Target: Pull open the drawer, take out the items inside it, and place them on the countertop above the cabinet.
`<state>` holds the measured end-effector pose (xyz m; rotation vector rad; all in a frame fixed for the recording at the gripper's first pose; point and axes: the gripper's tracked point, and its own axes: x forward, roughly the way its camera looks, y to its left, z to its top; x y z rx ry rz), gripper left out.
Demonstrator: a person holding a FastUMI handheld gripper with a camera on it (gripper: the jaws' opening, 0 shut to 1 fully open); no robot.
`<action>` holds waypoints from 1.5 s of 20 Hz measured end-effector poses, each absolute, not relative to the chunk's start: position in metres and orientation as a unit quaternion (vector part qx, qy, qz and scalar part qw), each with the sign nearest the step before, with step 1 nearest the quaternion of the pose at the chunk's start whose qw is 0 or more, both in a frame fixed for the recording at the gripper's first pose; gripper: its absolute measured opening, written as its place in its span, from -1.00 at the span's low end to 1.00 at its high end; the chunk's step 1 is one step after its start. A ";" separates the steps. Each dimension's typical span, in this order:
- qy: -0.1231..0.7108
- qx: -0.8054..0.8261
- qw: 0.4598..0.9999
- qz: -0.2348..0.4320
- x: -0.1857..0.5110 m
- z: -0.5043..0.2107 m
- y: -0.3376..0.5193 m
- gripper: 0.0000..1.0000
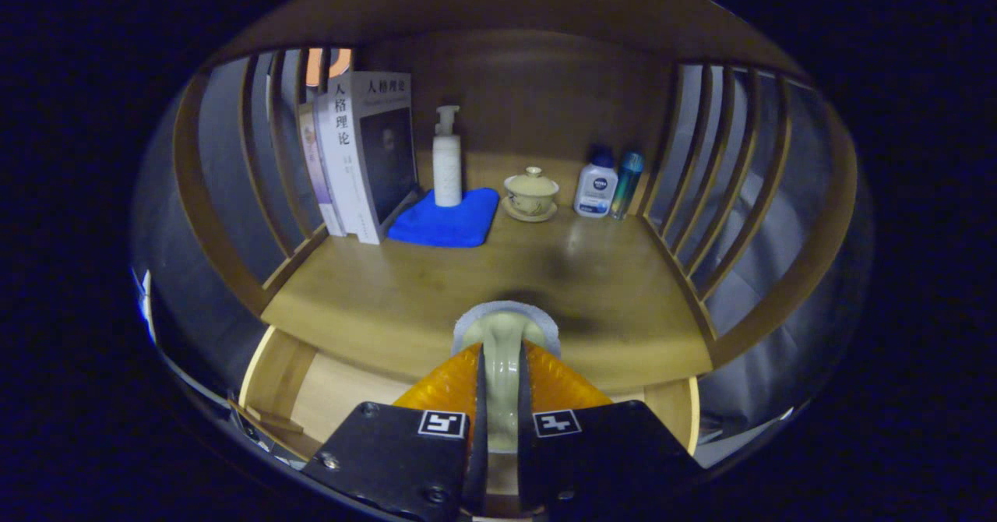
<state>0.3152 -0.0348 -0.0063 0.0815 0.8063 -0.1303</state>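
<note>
held item (505, 335): mostly hidden between the fingers (450, 386)
drawer (327, 393): inside largely hidden beneath the gripper (502, 382)

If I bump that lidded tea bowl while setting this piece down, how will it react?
The gripper is shut on a pale glossy piece. The lidded tea bowl looks like glazed ceramic, so probably brittle and slick. Its lid seems rested on, so it may slide off. The bowl could skate on its saucer.

item: pale cream glazed piece (503, 350), grey rim, clamped upright between the claw (502, 378) fingers
position: above the surface's (405, 288) front edge
drawer (327, 393): pulled open below the surface, light wood inside
</note>
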 end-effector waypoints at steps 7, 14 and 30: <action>0.383 0.060 0.919 -0.069 0.369 -0.021 -0.030 -0.63; 0.366 0.089 0.924 -0.072 0.394 -0.040 -0.033 -0.63; 0.317 0.079 0.944 -0.033 0.389 -0.032 -0.021 0.58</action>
